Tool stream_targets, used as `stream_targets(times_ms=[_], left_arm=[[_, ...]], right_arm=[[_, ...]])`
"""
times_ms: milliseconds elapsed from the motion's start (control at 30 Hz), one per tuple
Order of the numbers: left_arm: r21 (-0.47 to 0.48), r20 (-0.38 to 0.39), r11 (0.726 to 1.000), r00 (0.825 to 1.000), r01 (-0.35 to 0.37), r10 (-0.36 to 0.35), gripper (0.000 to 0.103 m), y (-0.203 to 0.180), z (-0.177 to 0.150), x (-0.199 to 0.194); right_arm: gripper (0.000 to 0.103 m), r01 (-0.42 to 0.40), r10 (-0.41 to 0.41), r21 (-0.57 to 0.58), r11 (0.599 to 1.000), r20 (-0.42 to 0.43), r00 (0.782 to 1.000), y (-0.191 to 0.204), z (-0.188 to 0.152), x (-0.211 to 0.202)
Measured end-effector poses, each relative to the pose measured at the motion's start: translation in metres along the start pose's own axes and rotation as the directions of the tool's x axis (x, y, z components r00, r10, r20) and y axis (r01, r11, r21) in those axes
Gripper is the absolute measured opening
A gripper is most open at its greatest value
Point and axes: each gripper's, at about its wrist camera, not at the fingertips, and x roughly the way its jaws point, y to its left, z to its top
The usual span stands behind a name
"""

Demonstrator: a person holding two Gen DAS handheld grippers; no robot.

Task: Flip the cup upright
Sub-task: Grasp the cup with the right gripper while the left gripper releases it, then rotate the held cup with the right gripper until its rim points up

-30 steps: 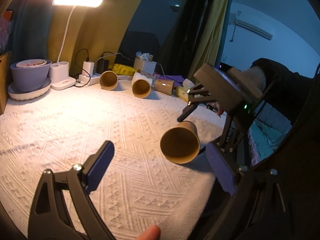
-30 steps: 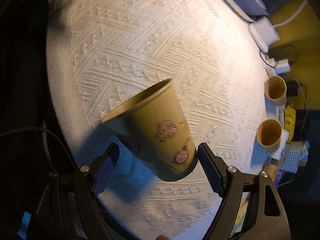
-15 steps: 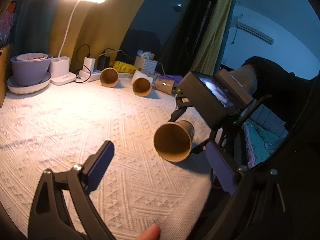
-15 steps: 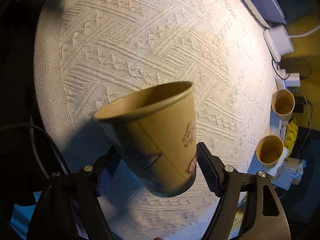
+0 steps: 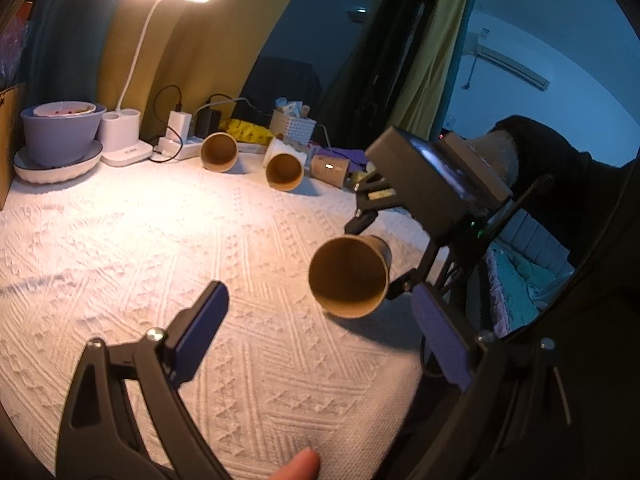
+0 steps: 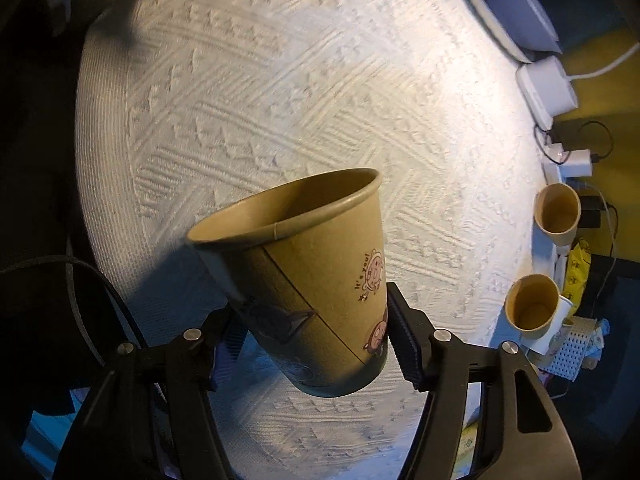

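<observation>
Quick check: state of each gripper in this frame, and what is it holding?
Left gripper: open, holding nothing.
Right gripper: shut on the cup, lifted off the cloth.

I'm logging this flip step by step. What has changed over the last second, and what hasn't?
The right gripper has closed on the paper cup; a second ago its jaws stood clear of the cup's sides. The cup has turned, its printed side rotating further round. In the left wrist view the cup sits further left. The left gripper stays open and empty; the two cups at the back remain on their sides.
</observation>
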Motion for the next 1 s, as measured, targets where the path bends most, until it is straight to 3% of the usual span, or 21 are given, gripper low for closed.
stream_targets(times_ms=[167,267,467,567,633,767,1000], left_arm=[[-0.014,-0.001,1.0,1.0,-0.003,0.003,0.094,0.004,0.0,0.001],[-0.022,0.0,1.0,1.0,-0.011,0.011,0.094,0.005,0.0,0.002],[-0.047,-0.001,0.998,0.999,-0.037,0.037,0.094,0.008,0.0,0.003],[-0.061,-0.007,0.997,0.999,-0.05,0.05,0.094,0.011,0.001,0.005],[-0.066,-0.009,0.996,0.998,-0.058,0.057,0.094,0.012,0.002,0.006],[-0.075,-0.009,0.995,0.998,-0.069,0.069,0.094,0.013,0.002,0.007],[-0.084,-0.008,0.994,0.997,-0.073,0.073,0.094,0.015,0.003,0.007]], right_arm=[[0.067,0.014,-0.02,0.084,0.996,0.07,0.997,-0.011,-0.004,-0.009],[0.067,0.008,-0.04,0.189,0.982,0.164,0.986,-0.024,-0.009,-0.018],[0.067,-0.066,-0.129,0.446,0.893,0.392,0.911,-0.044,-0.023,-0.033],[0.067,-0.131,-0.19,0.573,0.809,0.465,0.864,-0.052,-0.03,-0.032],[0.067,-0.165,-0.227,0.639,0.752,0.485,0.845,-0.057,-0.032,-0.027],[0.068,-0.188,-0.318,0.738,0.648,0.487,0.813,-0.061,-0.035,-0.017],[0.068,-0.297,-0.431,0.858,0.419,0.475,0.767,-0.063,-0.051,-0.001]])
